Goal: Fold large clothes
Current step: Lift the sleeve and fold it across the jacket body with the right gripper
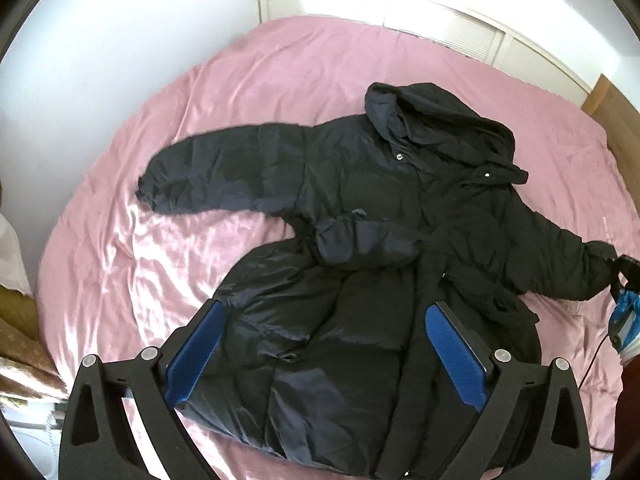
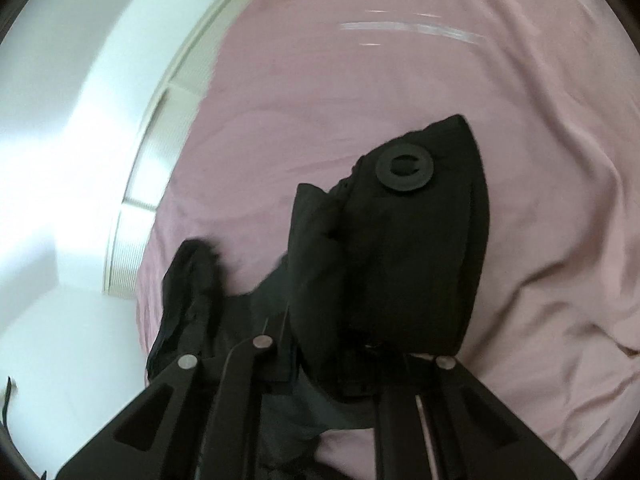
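A black hooded puffer jacket point(image 1: 380, 240) lies spread front-up on the pink bed sheet point(image 1: 280, 72), hood toward the far side. One sleeve point(image 1: 224, 176) stretches out to the left. My left gripper point(image 1: 327, 306) hovers open above the jacket's lower body, its blue pads point(image 1: 200, 352) wide apart with nothing between them. At the right edge of the left wrist view, my right gripper point(image 1: 624, 272) holds the end of the other sleeve. In the right wrist view, my right gripper point(image 2: 356, 340) is shut on that sleeve's cuff point(image 2: 420, 248), which bears a round black snap and is lifted off the sheet.
White louvered closet doors point(image 1: 448, 28) and a white wall stand beyond the bed. Brown wood point(image 1: 616, 120) shows at the far right. A patterned brown item point(image 1: 16, 320) sits by the bed's left edge. A thin dark cable point(image 1: 592, 364) trails near the right side.
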